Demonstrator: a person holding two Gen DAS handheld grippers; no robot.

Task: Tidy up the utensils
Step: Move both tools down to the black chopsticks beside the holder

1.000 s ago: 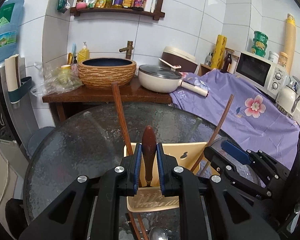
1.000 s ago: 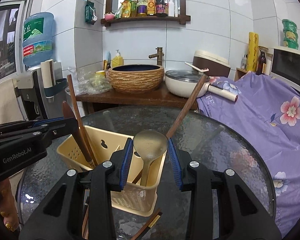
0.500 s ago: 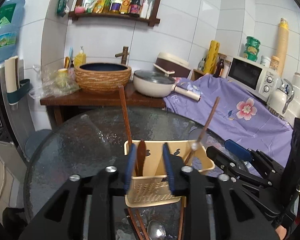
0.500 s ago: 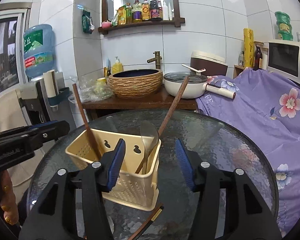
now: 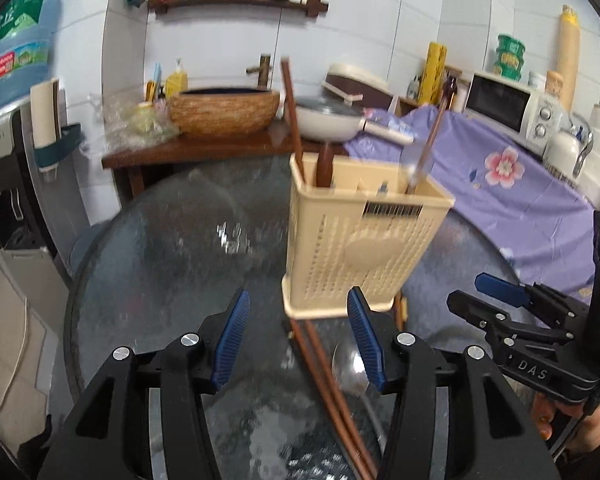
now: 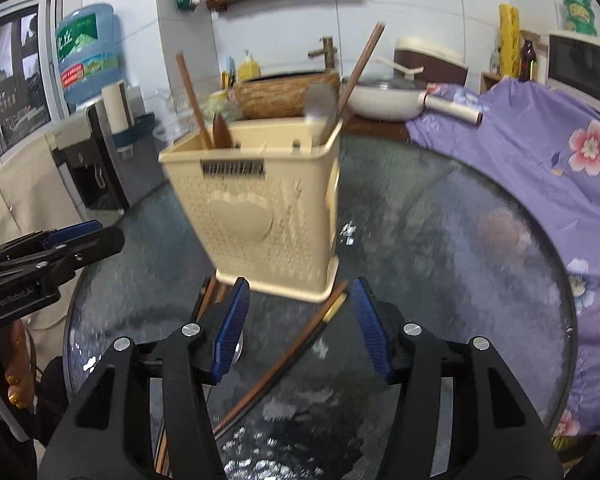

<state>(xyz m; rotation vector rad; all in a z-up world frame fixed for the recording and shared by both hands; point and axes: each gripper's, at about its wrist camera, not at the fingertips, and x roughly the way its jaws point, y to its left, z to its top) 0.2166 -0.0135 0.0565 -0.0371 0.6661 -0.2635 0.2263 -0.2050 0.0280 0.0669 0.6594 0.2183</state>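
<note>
Glass table [image 5: 148,264] fills the middle of both views, round and dark. A purple flowered cloth [image 5: 520,200] covers the counter on the right side. Near the centre stands the cream utensil basket [image 5: 352,248], upright on the glass, a little blurred. Long wooden chopsticks [image 5: 290,112], a dark wooden handle [image 5: 324,164] and a metal spoon [image 6: 320,110] stick up out of it.

At the bottom of the left wrist view, the left gripper [image 5: 298,340] has its jaws about half apart and opening, with nothing between the blue pads. Just past them, two brown chopsticks [image 5: 328,376] and a shiny spoon [image 5: 350,368] lie flat on the glass, below the basket.

At the bottom of the right wrist view, the right gripper [image 6: 300,328] also stands about half open and holds nothing. A dark chopstick with a gold tip [image 6: 300,344] lies slanted on the glass between its pads, not touched, with its tip near the basket's foot.
</note>
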